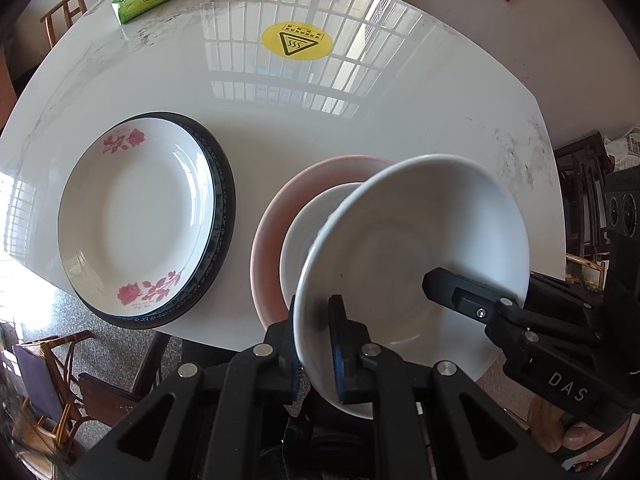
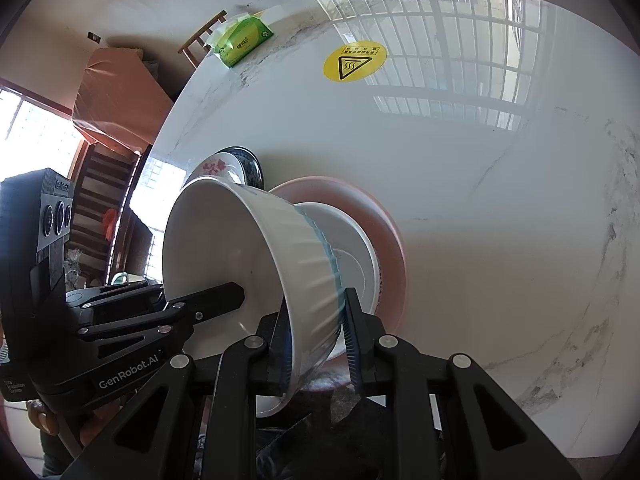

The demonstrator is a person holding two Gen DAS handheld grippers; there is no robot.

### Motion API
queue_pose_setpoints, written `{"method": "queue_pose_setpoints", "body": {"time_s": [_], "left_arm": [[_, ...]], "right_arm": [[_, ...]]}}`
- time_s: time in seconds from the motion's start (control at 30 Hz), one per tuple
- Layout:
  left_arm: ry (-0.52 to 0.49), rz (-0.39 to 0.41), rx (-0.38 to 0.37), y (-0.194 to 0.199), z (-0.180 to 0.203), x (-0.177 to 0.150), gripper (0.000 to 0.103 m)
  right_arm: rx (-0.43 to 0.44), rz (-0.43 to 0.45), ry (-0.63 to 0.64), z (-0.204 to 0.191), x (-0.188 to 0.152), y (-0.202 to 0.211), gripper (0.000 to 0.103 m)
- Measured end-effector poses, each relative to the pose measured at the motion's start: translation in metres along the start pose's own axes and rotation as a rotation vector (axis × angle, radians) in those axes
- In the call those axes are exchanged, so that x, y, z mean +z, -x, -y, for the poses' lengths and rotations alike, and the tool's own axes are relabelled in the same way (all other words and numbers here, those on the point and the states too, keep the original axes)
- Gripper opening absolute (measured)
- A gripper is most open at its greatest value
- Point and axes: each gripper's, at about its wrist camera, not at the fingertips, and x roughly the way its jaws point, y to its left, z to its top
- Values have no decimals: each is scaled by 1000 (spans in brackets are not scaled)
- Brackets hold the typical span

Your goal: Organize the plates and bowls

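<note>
Both tools clamped on one bowl (image 1: 412, 256): left gripper (image 1: 316, 344) pinching its near rim, right gripper (image 2: 316, 340) astride the opposite wall. Held tilted over a small bowl (image 1: 308, 232) on the pink plate (image 1: 272, 216). Glazed ceramic, ribbed outside: probably stiff, slippery, breakable; best gripped at the rim.

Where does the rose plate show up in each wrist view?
Left wrist: rose plate at left centre, stacked on a dark-rimmed plate.
Right wrist: rose plate left of centre, mostly hidden behind the held bowl.
Shared landmark: yellow sticker on the table.
</note>
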Motion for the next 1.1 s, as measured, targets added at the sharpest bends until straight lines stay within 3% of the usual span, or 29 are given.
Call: {"method": "queue_pose_setpoints", "body": {"time_s": [1.1], "left_arm": [[-13,-7,49,-14,12,-3,13]], "right_arm": [[-41,-33,-6,-1,1,-33,19]]}}
